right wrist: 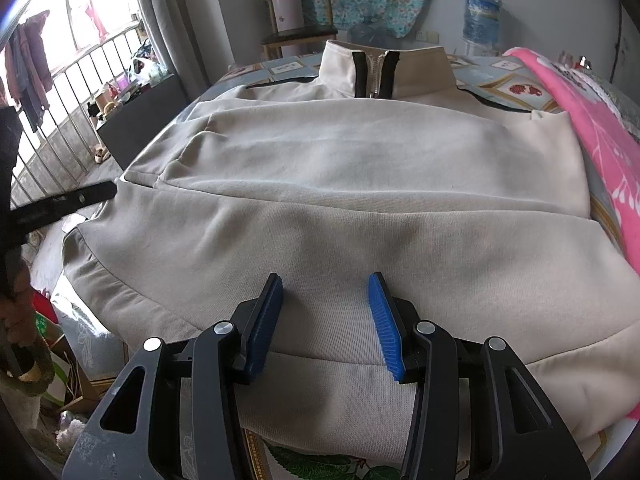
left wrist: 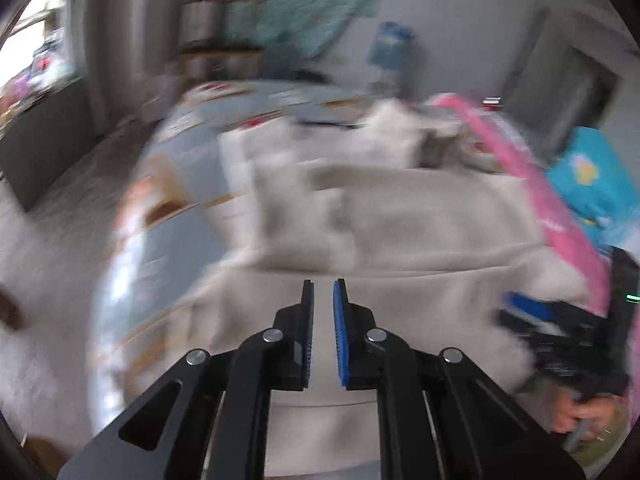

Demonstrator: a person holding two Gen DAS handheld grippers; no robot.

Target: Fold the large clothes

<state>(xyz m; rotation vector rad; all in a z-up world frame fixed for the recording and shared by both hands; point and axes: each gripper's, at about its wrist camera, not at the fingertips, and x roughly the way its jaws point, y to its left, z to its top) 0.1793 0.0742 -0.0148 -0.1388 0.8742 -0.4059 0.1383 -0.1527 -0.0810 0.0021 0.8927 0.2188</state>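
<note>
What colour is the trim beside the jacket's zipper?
Black trim on the beige jacket, clearest in the right wrist view.

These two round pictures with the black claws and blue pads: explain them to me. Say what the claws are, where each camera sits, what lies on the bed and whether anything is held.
No robot here: a person carries a two-finger tool in each hand, each with a wide-angle camera looking along its fingers, hence the round, bent pictures. The blurred picture comes from the left tool; its blue pads stand almost together with nothing between them. The sharp one comes from the right tool, whose pads stand apart over the hem, gripping nothing. Spread on the patterned bed cover lies a large beige zip-collar jacket, its sleeves folded across the body. A pink blanket lies along its right side. At the blurred picture's right edge the person's right hand holds the other tool.
</note>
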